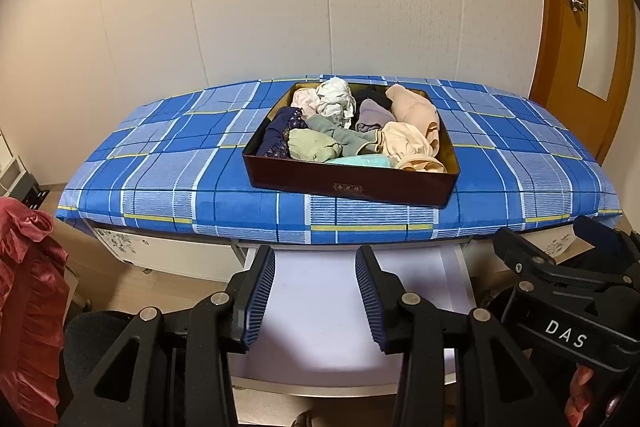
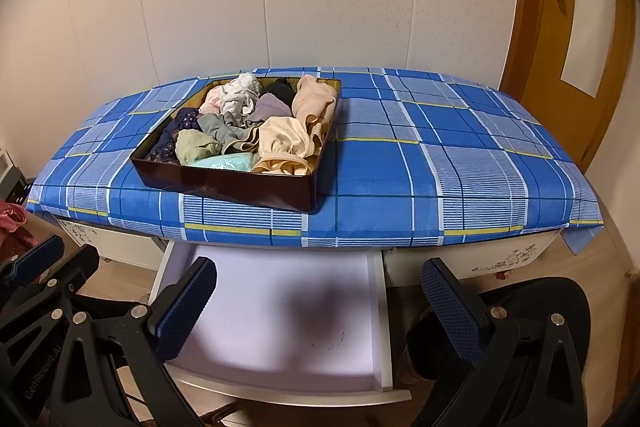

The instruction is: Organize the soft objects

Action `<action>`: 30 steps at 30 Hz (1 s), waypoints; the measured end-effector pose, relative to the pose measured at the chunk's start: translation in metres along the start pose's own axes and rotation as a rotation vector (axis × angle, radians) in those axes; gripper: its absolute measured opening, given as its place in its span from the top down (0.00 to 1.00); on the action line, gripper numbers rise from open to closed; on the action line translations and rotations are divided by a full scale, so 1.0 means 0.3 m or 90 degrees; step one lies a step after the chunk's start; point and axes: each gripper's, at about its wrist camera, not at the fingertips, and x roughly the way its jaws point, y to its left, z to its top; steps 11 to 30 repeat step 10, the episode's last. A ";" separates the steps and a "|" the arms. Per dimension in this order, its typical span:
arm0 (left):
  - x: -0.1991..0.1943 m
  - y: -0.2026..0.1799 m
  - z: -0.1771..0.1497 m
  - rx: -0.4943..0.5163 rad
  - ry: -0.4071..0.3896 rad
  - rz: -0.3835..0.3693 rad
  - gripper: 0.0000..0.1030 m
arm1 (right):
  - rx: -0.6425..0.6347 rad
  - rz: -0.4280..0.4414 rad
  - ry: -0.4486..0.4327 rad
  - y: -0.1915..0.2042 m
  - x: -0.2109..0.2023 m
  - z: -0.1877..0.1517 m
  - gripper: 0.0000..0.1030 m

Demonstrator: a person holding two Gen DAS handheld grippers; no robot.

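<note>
A dark lacquered box (image 1: 352,185) (image 2: 224,189) sits on the blue plaid cloth (image 1: 160,171) over the table. It is packed with soft garments: a crumpled white one (image 1: 336,101), peach ones (image 1: 412,115), a mint one (image 1: 360,161), an olive one (image 1: 312,145) and a navy one (image 1: 280,135). Below the table's front edge a white drawer (image 1: 320,307) (image 2: 280,315) is pulled out and bare inside. My left gripper (image 1: 315,255) hovers over the drawer, open a moderate way, holding nothing. My right gripper (image 2: 320,267) is open wide above the same drawer, also holding nothing.
A red ruffled fabric (image 1: 28,299) hangs at the lower left. A wooden door (image 1: 580,27) stands at the right. A black chair (image 2: 560,307) is beside the drawer on the right. The plaid cloth (image 2: 460,155) stretches right of the box.
</note>
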 end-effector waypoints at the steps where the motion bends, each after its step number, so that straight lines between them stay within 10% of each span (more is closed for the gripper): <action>1: 0.001 0.000 -0.001 0.000 0.001 0.000 0.59 | 0.000 0.000 0.001 0.000 0.002 0.001 0.00; 30: -0.009 -0.006 -0.003 0.010 -0.017 0.019 0.59 | -0.001 0.000 0.003 -0.001 0.003 0.004 0.00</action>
